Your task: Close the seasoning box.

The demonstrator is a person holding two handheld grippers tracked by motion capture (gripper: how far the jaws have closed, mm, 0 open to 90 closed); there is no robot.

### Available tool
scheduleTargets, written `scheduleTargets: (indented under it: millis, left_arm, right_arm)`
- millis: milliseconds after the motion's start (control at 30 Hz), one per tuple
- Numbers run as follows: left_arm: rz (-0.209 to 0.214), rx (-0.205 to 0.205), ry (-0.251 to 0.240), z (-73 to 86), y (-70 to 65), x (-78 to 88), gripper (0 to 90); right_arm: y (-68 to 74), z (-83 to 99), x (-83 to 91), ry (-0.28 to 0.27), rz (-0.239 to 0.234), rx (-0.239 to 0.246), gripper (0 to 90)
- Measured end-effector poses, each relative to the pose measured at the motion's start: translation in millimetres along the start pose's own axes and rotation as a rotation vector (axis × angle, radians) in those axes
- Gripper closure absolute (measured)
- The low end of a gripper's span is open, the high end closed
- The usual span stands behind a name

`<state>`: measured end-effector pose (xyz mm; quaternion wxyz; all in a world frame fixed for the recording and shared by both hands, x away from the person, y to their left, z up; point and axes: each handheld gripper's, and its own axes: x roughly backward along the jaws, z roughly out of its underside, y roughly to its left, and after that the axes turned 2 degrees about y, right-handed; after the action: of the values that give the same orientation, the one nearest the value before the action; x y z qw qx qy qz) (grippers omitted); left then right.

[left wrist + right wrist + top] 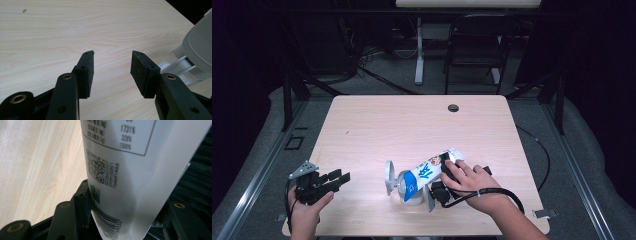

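Pouch (432, 167): pinched in right gripper (447, 172), tilted, mouth over white container (409, 187) just left of it. Left gripper (337, 179): spread, empty, well apart. Advice: tip slowly, mouth centred over opening.

Bare light wooden tabletop (412, 125) lies open ahead of my left gripper (343, 178); to its right, the grey-lidded clear plastic container (404, 187) and white-and-blue printed pouch (432, 170) block passage.

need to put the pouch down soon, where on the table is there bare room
The far half of the table is bare up to the cable hole. The near left is free between the left claw and the white container. It is crowded around the pouch, held in the right claw.
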<state>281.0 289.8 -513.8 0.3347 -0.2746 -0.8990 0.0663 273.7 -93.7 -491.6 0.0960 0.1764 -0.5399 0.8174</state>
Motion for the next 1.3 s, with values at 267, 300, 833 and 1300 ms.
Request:
scheduleTargets:
  millis: [267,300,833,1300]
  left_arm:
    - [0.000,0.003,-0.004,0.0,-0.4,0.0,54.0]
    - [-0.001,0.001,-0.004,-0.1,-0.1,0.1,53.9]
    - [0.000,0.001,-0.002,-0.3,-0.2,0.3,54.0]
    - [0.000,0.001,-0.003,-0.3,0.1,0.4,53.9]
  right_arm:
    - [-0.2,-0.1,0.2,0.002,0.000,0.003,47.8]
    - [-0.4,-0.3,0.6,0.006,0.002,0.006,47.8]
    - [-0.4,-0.4,0.3,0.002,0.002,0.009,48.0]
    - [-0.8,-0.6,0.4,0.005,0.005,0.013,48.2]
